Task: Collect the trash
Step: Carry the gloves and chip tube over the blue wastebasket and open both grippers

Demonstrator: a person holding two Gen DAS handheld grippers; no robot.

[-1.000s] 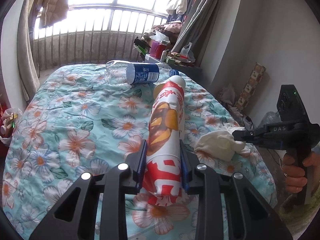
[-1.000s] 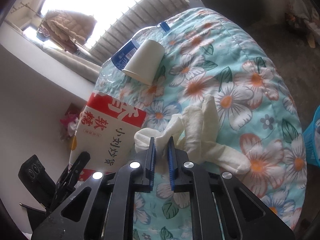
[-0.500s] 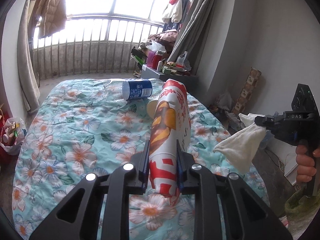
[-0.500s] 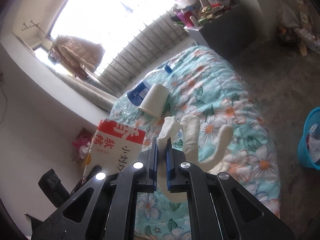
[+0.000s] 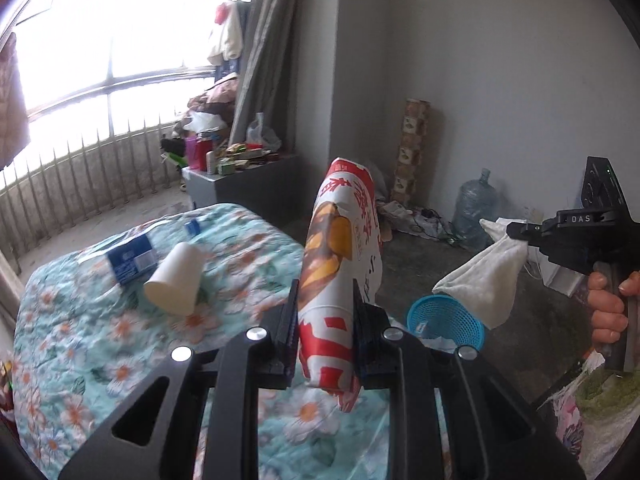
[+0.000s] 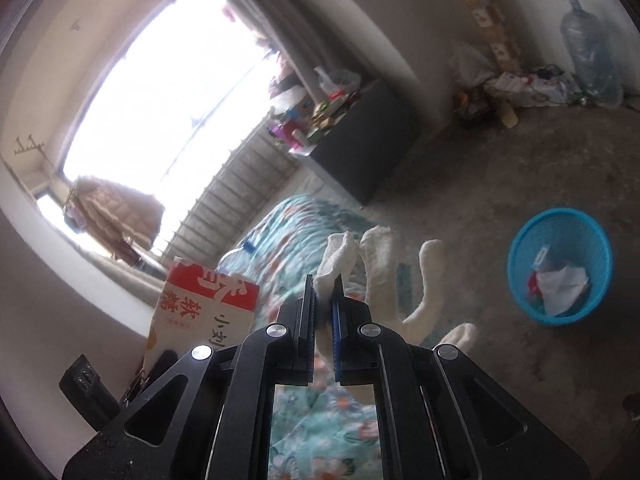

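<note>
My left gripper (image 5: 325, 304) is shut on a red and white snack bag (image 5: 340, 248) and holds it upright above the floral bed (image 5: 100, 344). My right gripper (image 6: 323, 292) is shut on a white cotton glove (image 6: 380, 264) that hangs in the air; the gripper also shows in the left wrist view (image 5: 516, 232), with the glove (image 5: 484, 280) above a blue mesh bin (image 5: 444, 320). The bin (image 6: 560, 264) stands on the floor with paper trash inside. A white paper cup (image 5: 174, 280) and a blue-labelled plastic bottle (image 5: 132, 260) lie on the bed.
A dark cabinet (image 5: 244, 184) piled with clutter stands past the bed by the barred window. A large water jug (image 5: 476, 208) and floor litter sit by the far wall. The bed edge lies between the grippers and the bin.
Both grippers have risen and swung right, away from the bed, carrying the bag and the glove. The blue bin has come into the left wrist view.
</note>
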